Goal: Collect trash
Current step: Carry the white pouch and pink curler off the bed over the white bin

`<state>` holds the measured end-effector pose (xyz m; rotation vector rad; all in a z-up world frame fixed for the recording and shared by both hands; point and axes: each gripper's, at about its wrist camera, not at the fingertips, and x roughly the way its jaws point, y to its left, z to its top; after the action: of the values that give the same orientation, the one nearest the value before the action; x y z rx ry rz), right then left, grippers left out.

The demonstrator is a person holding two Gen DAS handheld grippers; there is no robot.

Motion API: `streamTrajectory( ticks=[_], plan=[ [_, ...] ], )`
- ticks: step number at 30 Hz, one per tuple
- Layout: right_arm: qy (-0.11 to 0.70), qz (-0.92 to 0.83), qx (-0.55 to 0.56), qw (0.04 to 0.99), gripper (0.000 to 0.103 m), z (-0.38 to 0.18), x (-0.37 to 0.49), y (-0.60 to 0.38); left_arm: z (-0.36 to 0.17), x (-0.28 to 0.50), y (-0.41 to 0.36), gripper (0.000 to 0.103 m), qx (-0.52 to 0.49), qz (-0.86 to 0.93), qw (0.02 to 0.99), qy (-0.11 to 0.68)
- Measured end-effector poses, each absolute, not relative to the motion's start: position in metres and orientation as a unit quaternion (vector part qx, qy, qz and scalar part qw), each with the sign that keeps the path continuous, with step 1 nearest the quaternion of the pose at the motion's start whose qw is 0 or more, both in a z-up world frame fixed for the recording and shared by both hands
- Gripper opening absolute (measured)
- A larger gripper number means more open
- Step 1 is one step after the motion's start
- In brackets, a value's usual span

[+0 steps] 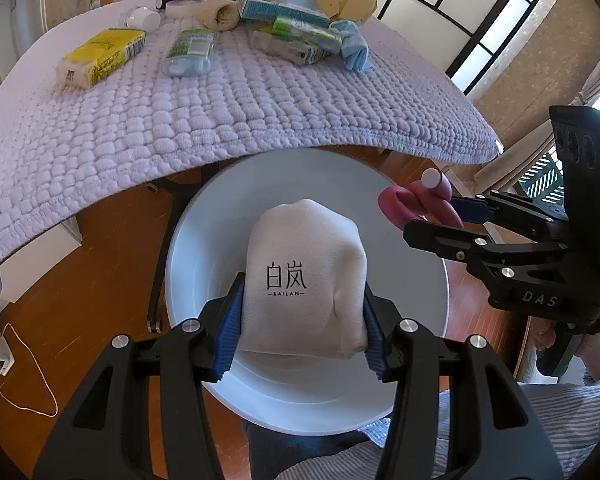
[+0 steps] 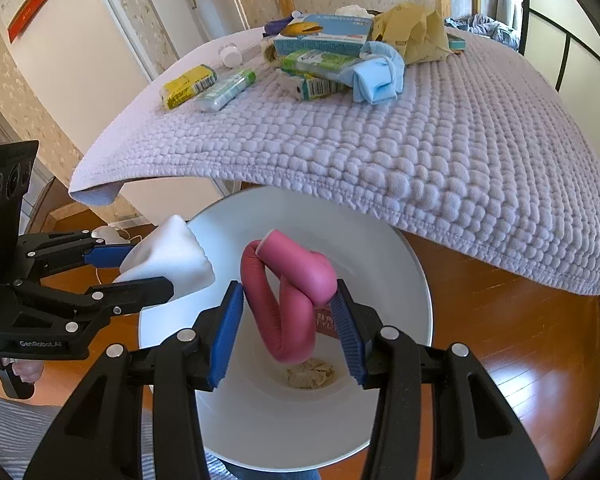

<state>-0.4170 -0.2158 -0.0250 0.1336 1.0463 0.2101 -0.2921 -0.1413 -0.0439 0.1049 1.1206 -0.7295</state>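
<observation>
My left gripper [image 1: 302, 326] is clamped on a white cloth pouch [image 1: 306, 276] printed BAILAN, and my right gripper [image 2: 290, 330] is pinched on a bent pink foam roller [image 2: 288, 300]; both hang over the white bin [image 2: 380, 248] directly beneath the fingers, where crumpled scraps [image 2: 310, 374] lie at the bottom. Beyond and above the fingertips, a table draped in a lilac quilted cover [image 2: 380, 152] carries a yellow pack [image 1: 100, 58], a clear mint container [image 1: 190, 54], cartons and a blue cloth [image 2: 380, 76]. Glossy wooden floor [image 2: 500, 320] spreads under me, with patterned wallpaper and dark-framed sliding screens [image 1: 452, 4] behind.
</observation>
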Motion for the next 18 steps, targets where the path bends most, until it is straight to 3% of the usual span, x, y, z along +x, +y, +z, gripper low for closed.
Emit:
streamTrajectory(
  ticks=[18],
  plan=[
    [0.516, 0.101, 0.065, 0.848, 0.045, -0.037, -0.407, -0.213, -0.057, -0.288, -0.154, 0.052, 0.06, -0.331, 0.776, 0.534]
  ],
)
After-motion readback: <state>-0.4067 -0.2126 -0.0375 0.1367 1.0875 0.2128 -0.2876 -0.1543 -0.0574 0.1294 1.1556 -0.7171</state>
